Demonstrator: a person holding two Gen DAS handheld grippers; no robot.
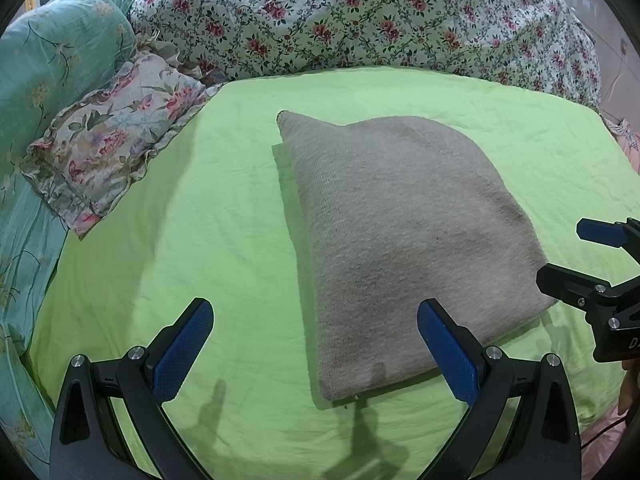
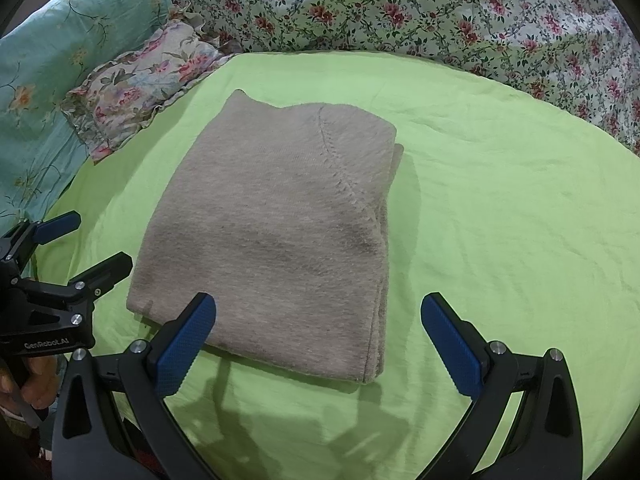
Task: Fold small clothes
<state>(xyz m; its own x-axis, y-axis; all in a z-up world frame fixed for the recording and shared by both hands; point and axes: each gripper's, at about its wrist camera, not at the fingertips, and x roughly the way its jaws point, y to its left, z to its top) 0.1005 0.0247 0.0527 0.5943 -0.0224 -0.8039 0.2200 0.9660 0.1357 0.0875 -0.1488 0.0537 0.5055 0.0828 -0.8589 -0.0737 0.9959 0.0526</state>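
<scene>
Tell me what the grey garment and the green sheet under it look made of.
Grey garment: looks like a soft, matte knit, wool or cotton, with fine ribbing and a stitched seam. Green sheet: seems thin woven cotton, matte, with fine creases.

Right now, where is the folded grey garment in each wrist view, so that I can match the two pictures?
Left wrist view: the grey garment lies centre-right on the green sheet.
Right wrist view: the grey garment lies centre-left, stacked edges on its right side.
Shared landmark: the ruffled floral pillow, at upper left in both.
</scene>
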